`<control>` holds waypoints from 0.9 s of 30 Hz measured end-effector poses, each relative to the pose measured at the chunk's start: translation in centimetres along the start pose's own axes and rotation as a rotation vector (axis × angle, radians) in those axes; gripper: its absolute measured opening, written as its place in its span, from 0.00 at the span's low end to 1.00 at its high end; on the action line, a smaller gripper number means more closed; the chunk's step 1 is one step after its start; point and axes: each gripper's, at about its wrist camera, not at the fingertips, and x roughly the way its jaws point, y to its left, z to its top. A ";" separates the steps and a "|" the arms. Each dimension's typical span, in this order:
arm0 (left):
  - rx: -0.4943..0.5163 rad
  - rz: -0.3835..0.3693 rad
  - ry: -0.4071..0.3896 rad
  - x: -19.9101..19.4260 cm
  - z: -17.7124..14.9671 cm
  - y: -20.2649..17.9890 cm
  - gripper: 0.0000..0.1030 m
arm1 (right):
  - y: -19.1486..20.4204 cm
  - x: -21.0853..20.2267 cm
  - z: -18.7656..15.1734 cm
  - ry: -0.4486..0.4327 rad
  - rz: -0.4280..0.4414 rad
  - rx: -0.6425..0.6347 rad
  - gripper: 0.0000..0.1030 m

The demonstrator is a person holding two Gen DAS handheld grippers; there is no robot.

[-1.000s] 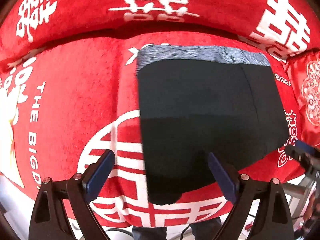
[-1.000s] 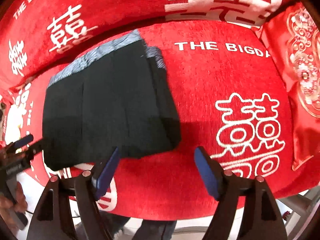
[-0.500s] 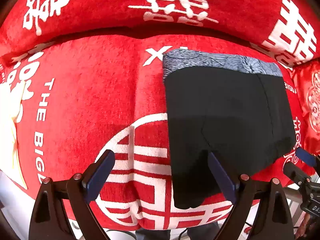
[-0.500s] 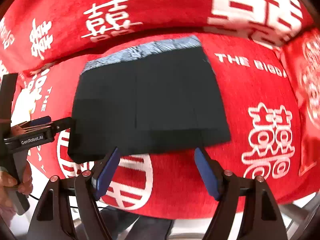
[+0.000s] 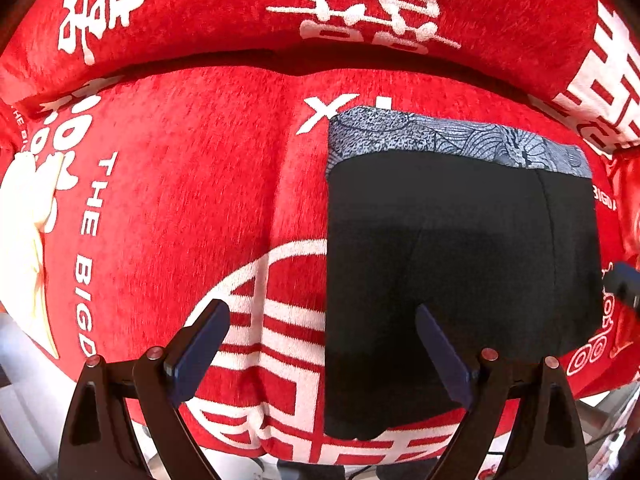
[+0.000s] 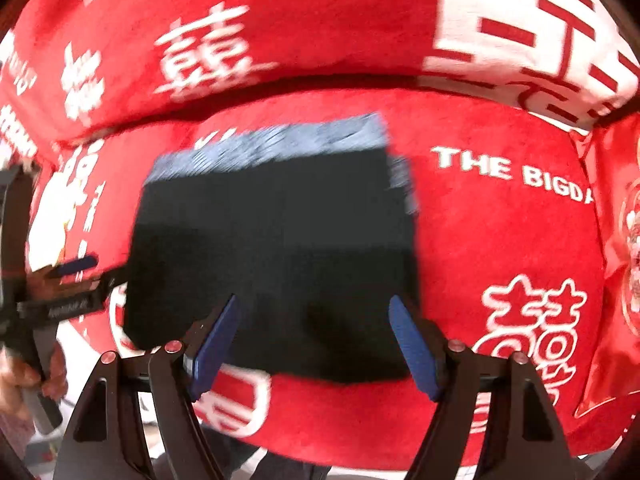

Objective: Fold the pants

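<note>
Black shorts [image 5: 448, 264] with a grey patterned waistband [image 5: 452, 138] lie flat on the red sofa seat, waistband toward the backrest. They also show, blurred, in the right wrist view [image 6: 276, 248]. My left gripper [image 5: 322, 346] is open and empty, hovering over the shorts' near left edge. My right gripper [image 6: 314, 344] is open and empty above the shorts' near edge. The left gripper also shows at the left of the right wrist view [image 6: 76, 276], and a tip of the right gripper at the right edge of the left wrist view [image 5: 624, 284].
A red sofa cover with white characters and lettering covers the seat [image 5: 180, 200] and backrest [image 5: 240, 8]. A red embroidered cushion [image 6: 624, 248] stands at the right. The sofa's front edge drops off just below the grippers.
The right gripper has swung right and closer, so the shorts now sit directly under it; its view is motion-blurred. The left gripper's view has barely shifted. Both stay open.
</note>
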 end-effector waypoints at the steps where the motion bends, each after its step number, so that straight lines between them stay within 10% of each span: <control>1: 0.001 0.005 0.001 0.1 0.2 -0.3 0.92 | -1.1 0.5 0.7 0.008 0.022 0.023 0.77; 6: 0.005 0.020 -0.027 -0.6 1.2 -1.1 0.92 | -5.4 4.2 4.3 0.088 0.199 0.123 0.28; 10: -0.007 -0.031 -0.060 -1.3 2.1 -1.5 0.92 | -5.4 4.4 5.4 0.107 0.254 0.061 0.14; 27: 0.005 -0.138 0.056 3.9 0.7 -2.8 1.00 | -6.5 4.4 2.0 0.144 0.250 0.048 0.18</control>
